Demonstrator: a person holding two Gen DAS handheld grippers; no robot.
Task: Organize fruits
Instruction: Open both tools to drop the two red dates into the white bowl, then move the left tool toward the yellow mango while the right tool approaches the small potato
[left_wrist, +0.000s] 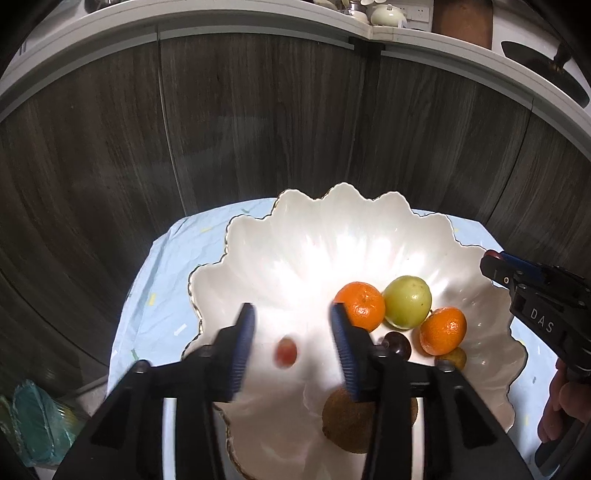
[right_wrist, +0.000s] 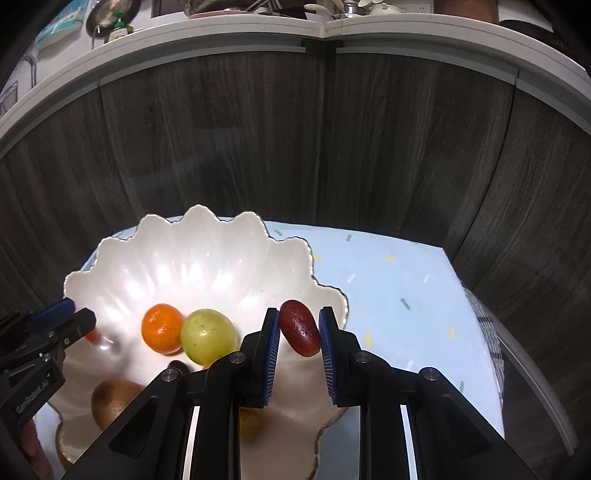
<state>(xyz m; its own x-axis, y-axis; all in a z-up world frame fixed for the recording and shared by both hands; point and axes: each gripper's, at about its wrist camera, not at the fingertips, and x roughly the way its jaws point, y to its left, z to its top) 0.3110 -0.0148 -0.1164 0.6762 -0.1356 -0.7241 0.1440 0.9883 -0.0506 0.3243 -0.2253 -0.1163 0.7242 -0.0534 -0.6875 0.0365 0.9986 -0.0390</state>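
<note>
- Between the blue pads of the right gripper (right_wrist: 298, 328) a dark red oblong fruit (right_wrist: 299, 328) is clamped, tilted, with its upper end leaning to the left pad; it is held over the right rim of the scalloped white bowl (right_wrist: 192, 236).
- Parted jaws are shown on the left gripper (left_wrist: 291, 334); nothing is pressed by its pads, and a small red fruit (left_wrist: 286, 352), blurred, is seen in the gap between them against the bowl's white inside (left_wrist: 314, 243). Whether that fruit is resting on the bowl cannot be told.
- Two oranges are seen in the left wrist view: one (left_wrist: 361, 305) just beside the left gripper's right finger, the other (left_wrist: 443, 330) further right.
- A green round fruit (left_wrist: 407, 301) lies between the two oranges, touching the first.
- A dark purple fruit (left_wrist: 398, 344) is partly hidden behind the right finger, below the green one.
- A brown fuzzy fruit (left_wrist: 345, 424) lies at the near side of the bowl, partly covered by the gripper.
- A small yellowish fruit (left_wrist: 456, 357) is tucked under the second orange.
- The bowl is set on a pale blue cloth (right_wrist: 399, 280) with small coloured marks.
- Dark wood-grain cabinet fronts (right_wrist: 295, 140) are seen behind, under a white counter edge.
- A hand (left_wrist: 561, 410) is seen at the right edge of the left wrist view, on the right gripper's handle.
</note>
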